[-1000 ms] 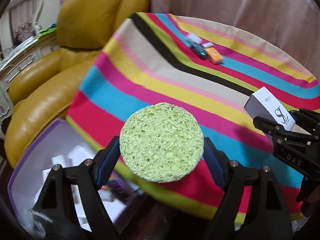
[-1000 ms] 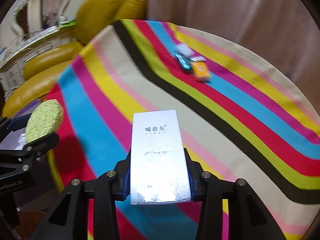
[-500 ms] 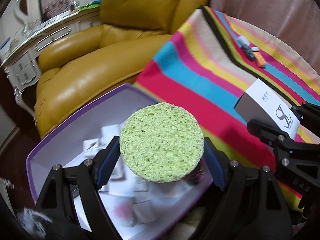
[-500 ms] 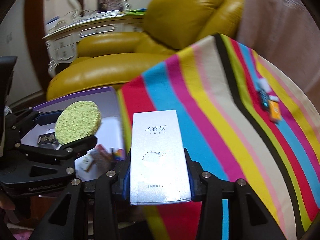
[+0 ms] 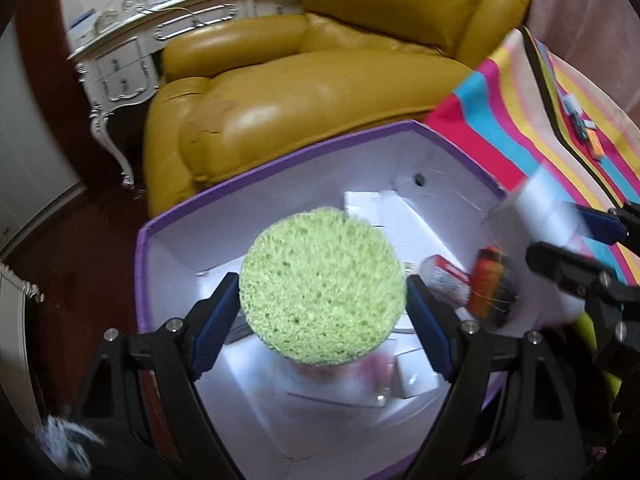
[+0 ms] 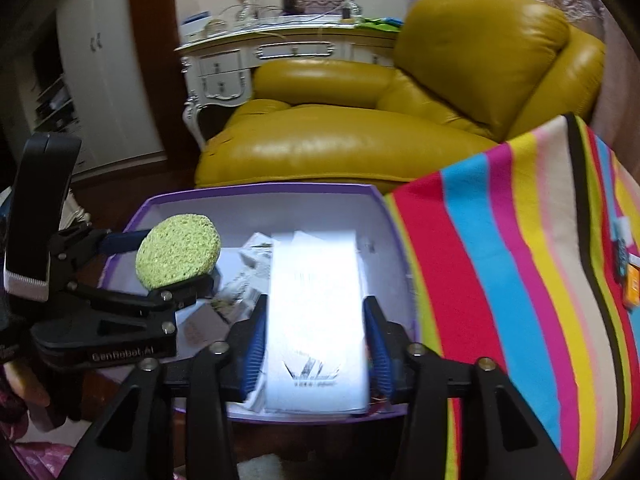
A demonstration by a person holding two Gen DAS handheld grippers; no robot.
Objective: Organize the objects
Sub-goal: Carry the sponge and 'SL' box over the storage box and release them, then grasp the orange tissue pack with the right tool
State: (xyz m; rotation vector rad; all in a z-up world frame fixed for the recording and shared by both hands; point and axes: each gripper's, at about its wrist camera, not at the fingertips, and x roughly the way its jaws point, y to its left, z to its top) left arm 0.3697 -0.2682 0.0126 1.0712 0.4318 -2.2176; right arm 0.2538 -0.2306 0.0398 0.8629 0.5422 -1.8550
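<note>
Both grippers have swung off the striped cloth since a second ago and now hang over the purple-rimmed box; the cloth has slid to the right edge of both views.

Left gripper [image 5: 322,300]: jaws spread to the width of the round green sponge [image 5: 322,286], blue pads pressed on its left and right edges. Sponge is clamped flat-face toward the camera, above the box interior, not touching the contents.

Right gripper [image 6: 314,344]: jaws set to the width of the white carton [image 6: 316,316], pads on its long sides. Carton stands lengthwise along the fingers, logo end nearest the camera, motion-blurred. It sits over the right half of the box. Whether it touches anything below, can't tell.

In the right wrist view the left gripper [image 6: 176,264] is to the left, sponge held over the box's left side. In the left wrist view the right gripper [image 5: 560,240] is at right with the carton blurred.

Below both: purple-rimmed box [image 5: 280,160], white inside, holding white packets, a red-and-white pack [image 5: 446,276] and an orange item [image 5: 486,284] below-right of the sponge.

Right of the box: striped cloth [image 6: 520,260], small items [image 6: 628,264] on it at far right, well apart from both grippers.

Beyond the box: yellow leather armchair [image 6: 380,120]; behind that, a white ornate console table [image 6: 256,52].
</note>
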